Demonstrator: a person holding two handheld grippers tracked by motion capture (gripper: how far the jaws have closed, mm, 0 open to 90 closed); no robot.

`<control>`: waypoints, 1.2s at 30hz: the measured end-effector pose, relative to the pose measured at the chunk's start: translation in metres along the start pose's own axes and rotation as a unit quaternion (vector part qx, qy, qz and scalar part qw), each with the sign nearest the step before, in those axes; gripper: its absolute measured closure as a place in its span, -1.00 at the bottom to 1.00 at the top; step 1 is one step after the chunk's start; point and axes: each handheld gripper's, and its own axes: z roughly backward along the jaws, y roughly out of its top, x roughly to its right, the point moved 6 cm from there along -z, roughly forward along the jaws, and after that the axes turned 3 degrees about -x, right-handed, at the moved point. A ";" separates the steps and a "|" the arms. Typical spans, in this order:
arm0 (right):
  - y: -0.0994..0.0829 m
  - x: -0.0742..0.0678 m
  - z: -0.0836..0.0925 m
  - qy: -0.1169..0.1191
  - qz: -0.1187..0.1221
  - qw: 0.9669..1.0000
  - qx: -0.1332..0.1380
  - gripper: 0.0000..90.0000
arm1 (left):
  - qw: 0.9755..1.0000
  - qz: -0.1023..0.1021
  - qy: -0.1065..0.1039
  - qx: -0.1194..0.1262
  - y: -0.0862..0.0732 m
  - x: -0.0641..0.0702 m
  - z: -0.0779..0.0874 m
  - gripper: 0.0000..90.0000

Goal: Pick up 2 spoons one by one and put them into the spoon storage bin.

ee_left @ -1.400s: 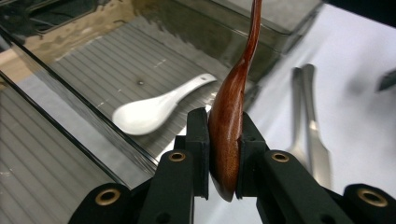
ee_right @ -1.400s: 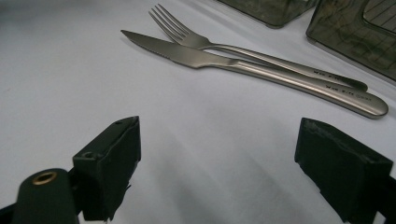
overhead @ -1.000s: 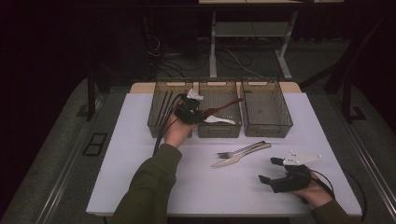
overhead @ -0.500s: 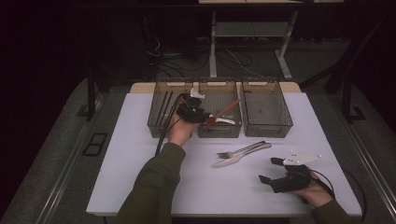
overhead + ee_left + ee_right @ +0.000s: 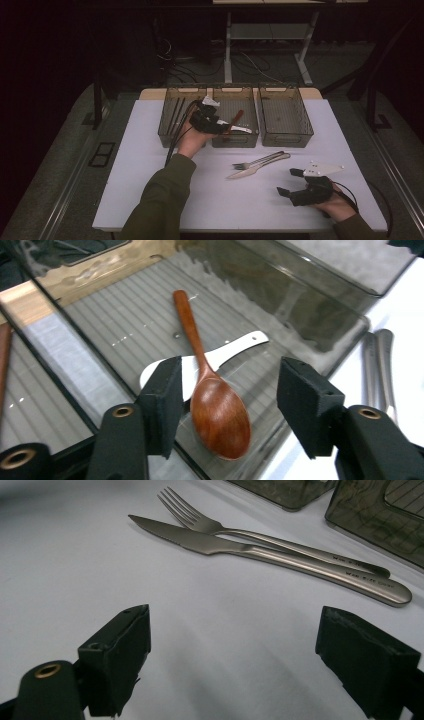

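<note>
Release step underway: left gripper (image 5: 227, 400) fingers have just been opening, wooden spoon (image 5: 212, 395) dropped loose into middle bin (image 5: 235, 141). Right gripper (image 5: 235, 660) gapes empty; fork (image 5: 260, 530) pickup judged next.

Left gripper (image 5: 227, 405) jaws just opening, right gripper (image 5: 232, 657) jaws wide apart.

A white tabletop (image 5: 150, 125) is sitting in a dim room on grey carpet (image 5: 55, 165). Behind it, a white metal desk frame (image 5: 265, 30) is standing in shadow, with dark cables (image 5: 175, 60) trailing across the floor beneath.
</note>
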 end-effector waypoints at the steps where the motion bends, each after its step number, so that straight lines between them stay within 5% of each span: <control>1: 0.000 0.000 0.000 0.000 0.000 1.000 0.000 -0.68 | 1.000 -0.001 -0.003 0.002 0.000 0.002 0.001 -0.07; 10: 0.002 0.003 -0.002 0.000 -0.012 1.000 -0.001 -0.68 | 0.999 -0.025 -0.036 0.011 -0.009 0.017 0.017 -0.26; 16: 0.002 0.005 -0.002 -0.001 -0.023 1.000 0.001 -0.69 | 0.997 -0.043 -0.058 0.020 -0.031 0.030 0.028 -0.39; 24: 0.001 0.002 -0.002 0.003 -0.019 1.000 -0.003 -0.68 | 0.996 -0.051 -0.071 0.032 -0.063 0.041 0.043 -0.51; 36: 0.001 0.000 0.000 0.006 -0.013 1.000 0.000 -0.68 | 0.996 -0.047 -0.060 0.053 -0.104 0.044 0.070 -0.63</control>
